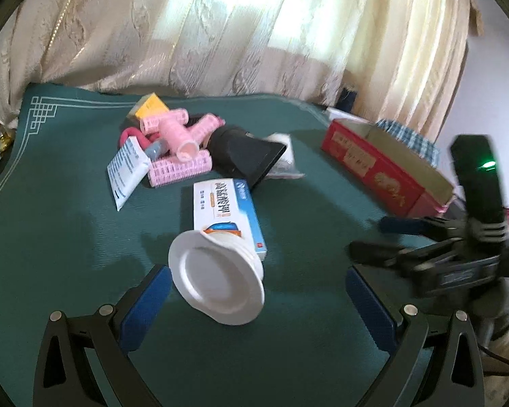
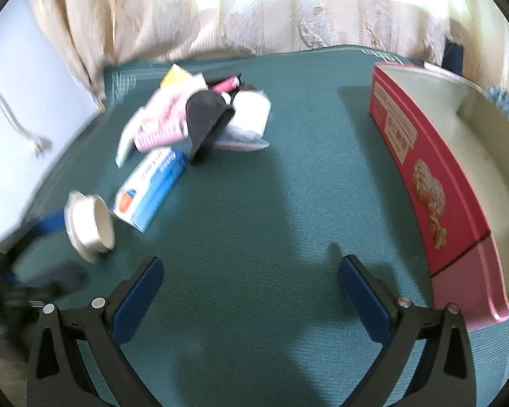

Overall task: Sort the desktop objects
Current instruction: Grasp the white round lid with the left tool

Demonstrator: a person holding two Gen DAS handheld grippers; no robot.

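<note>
**A:** Desktop objects are nearly all unsorted, as far as I can judge. The red box point(image 2: 420, 169) at the right of the right wrist view looks bare inside where its floor shows, and the pile sits mid-frame on the green mat point(image 1: 68, 237).

**B:** What is in the pile?

**A:** Pink hair rollers point(image 1: 183, 142), a black nozzle-shaped piece point(image 1: 244, 156), a white tube point(image 1: 127, 173), a yellow carton point(image 1: 151, 105) behind, and a white packet point(image 2: 249, 118) on the far side. Nearer the cameras lie a blue-and-white medicine box point(image 1: 225, 210) and a white cup-like lid point(image 1: 217, 281).

**B:** And the tongs?

**A:** The left gripper point(image 1: 258, 305) is spread wide with nothing between its blue pads; the lid lies low in the frame just ahead of them, nearer the left pad. The right gripper point(image 2: 251, 291) is also released and empty, over bare mat at the bottom of its view.

**B:** How does the lid lie?

**A:** Tipped on its side. In the left wrist view its flat flanged face turns toward the lower part of the frame, its axis running up toward the medicine box, whose end it touches or overlaps. The medicine box's long axis runs from lower right up toward the pile.

**B:** So everything remains to be done?

**A:** I'd say so.
</note>
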